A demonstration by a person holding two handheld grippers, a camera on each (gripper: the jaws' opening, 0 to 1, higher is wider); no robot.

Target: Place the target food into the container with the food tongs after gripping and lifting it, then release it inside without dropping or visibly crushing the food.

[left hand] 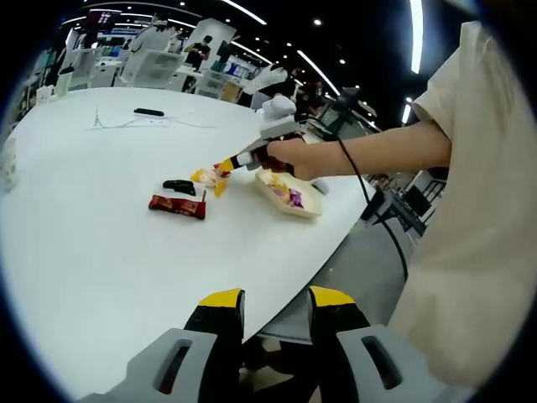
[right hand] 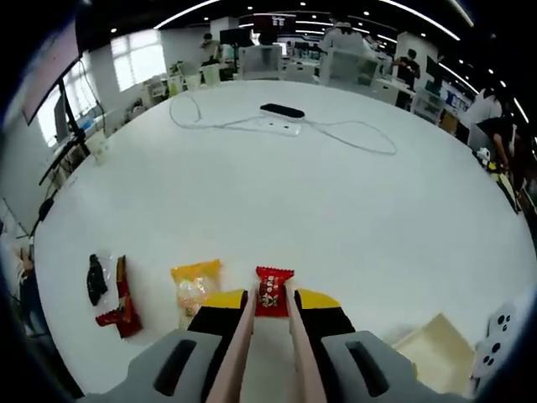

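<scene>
Red-wrapped snack packet (right hand: 273,290) sits pinched between the two pale tong arms (right hand: 237,353) that my right gripper (right hand: 270,312) is squeezing together. In the right gripper view it stands straight ahead at the tong tips, its long axis running away from me, low over the white round surface (right hand: 336,193). Just left lies a yellow snack bag (right hand: 195,285); the cream square container (right hand: 436,353) is off to my lower right, so that's the way to swing, I reckon. Over to the left gripper view: my left gripper (left hand: 275,306) is released, jaws apart with nothing between, hanging near the surface edge. The container (left hand: 289,195) lies beneath my right hand (left hand: 289,156).
</scene>
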